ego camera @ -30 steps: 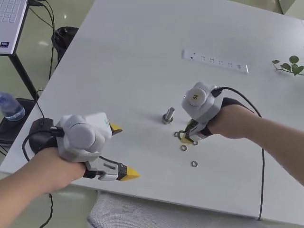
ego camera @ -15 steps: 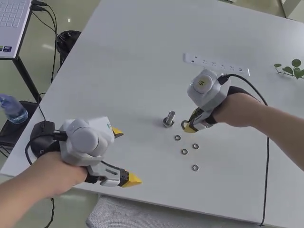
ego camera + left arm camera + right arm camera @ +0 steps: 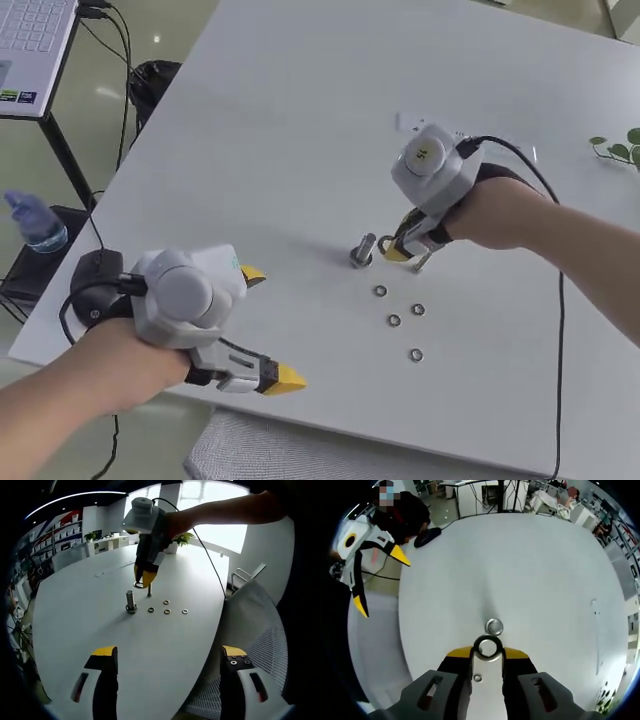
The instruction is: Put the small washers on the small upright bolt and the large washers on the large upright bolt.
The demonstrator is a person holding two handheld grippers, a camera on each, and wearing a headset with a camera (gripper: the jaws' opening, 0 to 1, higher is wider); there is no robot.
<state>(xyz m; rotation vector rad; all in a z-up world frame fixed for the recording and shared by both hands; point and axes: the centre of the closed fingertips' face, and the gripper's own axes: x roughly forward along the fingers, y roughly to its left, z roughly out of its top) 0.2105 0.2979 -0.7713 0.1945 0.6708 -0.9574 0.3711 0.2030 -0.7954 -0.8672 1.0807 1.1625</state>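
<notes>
Right tool (image 3: 487,653) pinching washer (image 3: 487,646) near large bolt (image 3: 494,626), left tool (image 3: 169,652) spread wide

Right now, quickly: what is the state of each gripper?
Left gripper: open, holding nothing.
Right gripper: shut on a washer.

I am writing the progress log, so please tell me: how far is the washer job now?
Done: nothing certain; I cannot make out a washer on the large bolt or the small bolt. In hand: the right gripper is shut on a washer, held close to the large bolt's top. The left gripper is open and holds nothing. Left: four loose washers lie on the table, plus the held one.
</notes>
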